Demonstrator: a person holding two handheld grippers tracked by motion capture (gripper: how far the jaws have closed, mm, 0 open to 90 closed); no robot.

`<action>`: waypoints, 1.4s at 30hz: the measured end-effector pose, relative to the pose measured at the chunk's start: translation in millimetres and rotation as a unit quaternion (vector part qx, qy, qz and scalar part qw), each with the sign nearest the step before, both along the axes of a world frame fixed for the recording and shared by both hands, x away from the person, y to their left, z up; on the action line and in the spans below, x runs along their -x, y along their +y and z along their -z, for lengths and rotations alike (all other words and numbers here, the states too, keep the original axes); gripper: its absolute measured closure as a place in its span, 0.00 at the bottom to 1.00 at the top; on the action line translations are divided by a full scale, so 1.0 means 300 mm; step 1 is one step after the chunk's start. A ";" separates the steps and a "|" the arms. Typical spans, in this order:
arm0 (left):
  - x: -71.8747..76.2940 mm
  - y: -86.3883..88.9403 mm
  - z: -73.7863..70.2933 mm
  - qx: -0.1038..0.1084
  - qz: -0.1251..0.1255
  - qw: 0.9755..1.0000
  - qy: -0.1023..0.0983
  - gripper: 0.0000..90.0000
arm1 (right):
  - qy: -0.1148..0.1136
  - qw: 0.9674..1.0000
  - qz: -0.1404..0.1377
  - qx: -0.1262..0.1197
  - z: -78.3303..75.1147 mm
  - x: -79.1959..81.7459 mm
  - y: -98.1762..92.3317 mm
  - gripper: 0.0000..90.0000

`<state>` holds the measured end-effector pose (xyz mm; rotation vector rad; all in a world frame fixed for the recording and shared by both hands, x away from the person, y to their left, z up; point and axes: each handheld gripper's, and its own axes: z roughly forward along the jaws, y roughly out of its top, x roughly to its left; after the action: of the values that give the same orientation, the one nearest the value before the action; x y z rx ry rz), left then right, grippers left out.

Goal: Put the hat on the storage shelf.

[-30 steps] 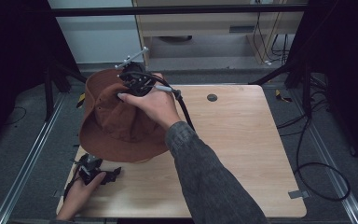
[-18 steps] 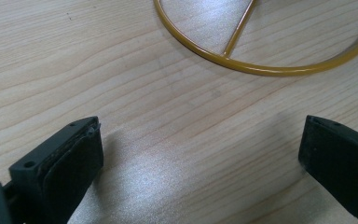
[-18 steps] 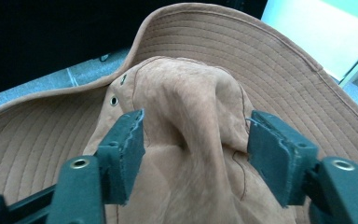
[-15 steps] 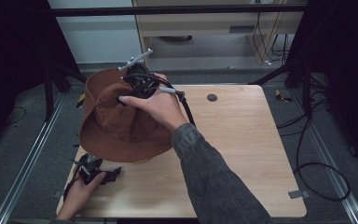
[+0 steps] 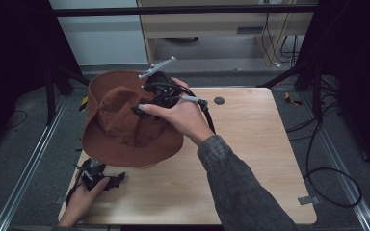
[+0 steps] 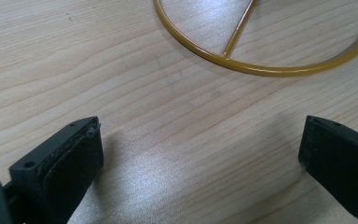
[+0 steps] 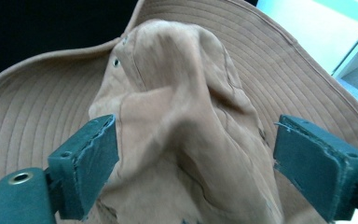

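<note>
Brown hat [image 5: 125, 127] left of centre in high view, propped up off desk [image 5: 250, 159], likely draped on stand: gold wire ring [image 6: 261, 65] lies on desk in left claw's view. Right claw [image 7: 196, 163] over crown, jaws just opened wide, pads clear of fabric — likely release. Left claw [image 6: 200, 154] lower left, jaws apart, empty, waiting.

Brown stitched hat [image 5: 125, 130], yellow ring [image 6: 261, 70], pale wood-grain table [image 5: 250, 159]

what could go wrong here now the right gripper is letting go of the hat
The right gripper has just been opening, its pads clear of the crown. The brown hat sits tilted on its stand and overhangs the table edge, so it may slide off. The open left gripper near the gold ring base could knock it.
</note>
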<state>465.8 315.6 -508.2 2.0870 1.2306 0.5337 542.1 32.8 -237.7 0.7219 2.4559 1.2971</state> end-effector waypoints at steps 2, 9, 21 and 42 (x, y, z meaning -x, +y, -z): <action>0.000 0.000 0.000 -0.001 0.000 1.000 0.000 0.00 | 0.001 1.000 0.004 -0.005 0.004 0.003 -0.023 0.14; 0.000 -0.001 0.001 0.001 -0.001 1.000 -0.001 0.00 | -0.006 1.000 0.021 -0.015 0.020 0.020 -0.121 0.11; 0.000 0.000 0.001 0.000 0.000 1.000 0.000 0.00 | -0.029 0.997 0.069 -0.027 0.075 0.104 -0.365 0.12; 0.001 -0.001 0.001 0.001 0.000 1.000 0.000 0.00 | -0.014 0.986 0.166 -0.027 0.434 0.223 -0.743 0.15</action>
<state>465.6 315.5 -508.4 2.0859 1.2312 0.5320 475.4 -190.0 -367.9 1.0653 2.1675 1.2352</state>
